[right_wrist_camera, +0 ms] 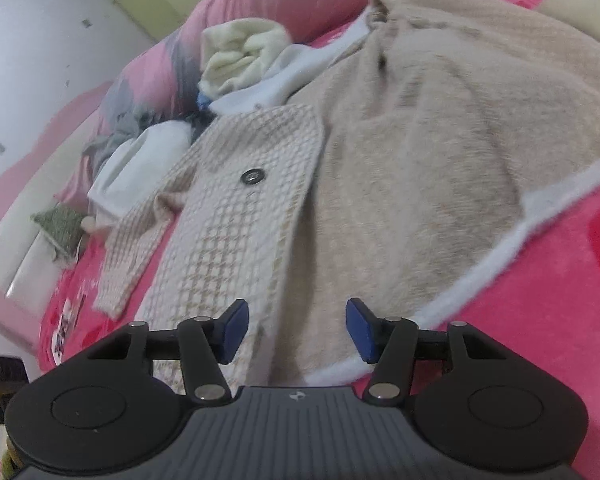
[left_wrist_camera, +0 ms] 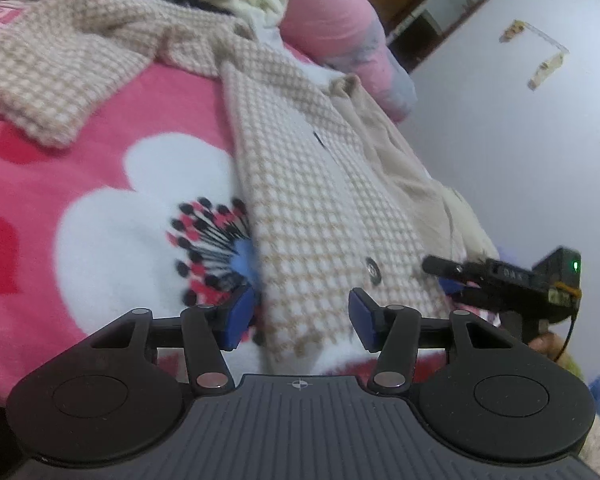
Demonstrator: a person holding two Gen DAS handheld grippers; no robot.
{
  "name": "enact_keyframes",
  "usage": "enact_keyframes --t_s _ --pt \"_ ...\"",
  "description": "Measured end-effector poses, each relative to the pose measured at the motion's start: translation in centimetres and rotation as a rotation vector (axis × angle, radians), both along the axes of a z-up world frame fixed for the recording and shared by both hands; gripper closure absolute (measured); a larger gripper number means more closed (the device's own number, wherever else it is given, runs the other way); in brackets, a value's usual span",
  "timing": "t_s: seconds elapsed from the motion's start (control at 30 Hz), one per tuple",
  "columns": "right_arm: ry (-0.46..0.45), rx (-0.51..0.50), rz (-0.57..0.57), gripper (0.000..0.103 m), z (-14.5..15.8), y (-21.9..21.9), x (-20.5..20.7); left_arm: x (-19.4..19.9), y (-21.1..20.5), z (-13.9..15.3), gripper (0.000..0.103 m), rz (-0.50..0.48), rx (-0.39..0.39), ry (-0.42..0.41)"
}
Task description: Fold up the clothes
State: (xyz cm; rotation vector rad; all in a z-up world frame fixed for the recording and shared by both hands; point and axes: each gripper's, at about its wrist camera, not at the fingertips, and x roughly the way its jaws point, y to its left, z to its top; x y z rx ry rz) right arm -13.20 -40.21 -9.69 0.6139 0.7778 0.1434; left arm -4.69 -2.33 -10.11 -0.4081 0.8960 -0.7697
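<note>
A beige-and-white checked jacket (left_wrist_camera: 300,200) with dark buttons lies spread on a pink flowered blanket (left_wrist_camera: 100,200); one sleeve (left_wrist_camera: 60,80) stretches to the far left. My left gripper (left_wrist_camera: 302,320) hovers open over the jacket's near hem, nothing between its blue pads. The other gripper's black fingers (left_wrist_camera: 460,268) show at the right edge of the jacket. In the right wrist view the checked front panel (right_wrist_camera: 240,220) with a button (right_wrist_camera: 253,177) lies over the jacket's plain beige lining (right_wrist_camera: 420,140). My right gripper (right_wrist_camera: 296,330) stands open above the lining's near edge, holding nothing.
A pink bolster (left_wrist_camera: 332,28) and a heap of cream, white and dark clothes (right_wrist_camera: 236,60) lie at the bed's far side. A green cloth (right_wrist_camera: 60,228) sits by the padded bed edge (right_wrist_camera: 12,264). White walls and a wooden-framed opening (left_wrist_camera: 432,8) lie beyond.
</note>
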Motion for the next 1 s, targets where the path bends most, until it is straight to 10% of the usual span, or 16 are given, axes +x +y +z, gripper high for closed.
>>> enact_keyframes --t_s 0.13,0.33,0.73,0.87,1.0 --pt "0.014 -0.08 0.048 0.097 0.6 1.4 1.5 -0.3 0.6 -0.1 0.052 0.005 -0.019 0.011" --pt "-0.194 -0.2 0.008 0.098 5.8 0.9 2.5 -0.8 1.5 -0.3 0.053 0.011 -0.044 0.03" --pt "-0.109 -0.142 -0.039 0.098 -1.0 -1.3 3.2 -0.9 -2.4 -1.7 0.053 -0.081 -0.005 0.125" --pt "-0.171 -0.168 -0.026 0.098 0.5 -1.3 3.1 -0.6 -4.0 -2.5 0.095 -0.048 0.035 0.178" --pt "-0.232 -0.194 -0.013 0.098 2.1 -1.3 2.9 -1.4 -4.1 -0.4 0.101 -0.028 -0.015 0.111"
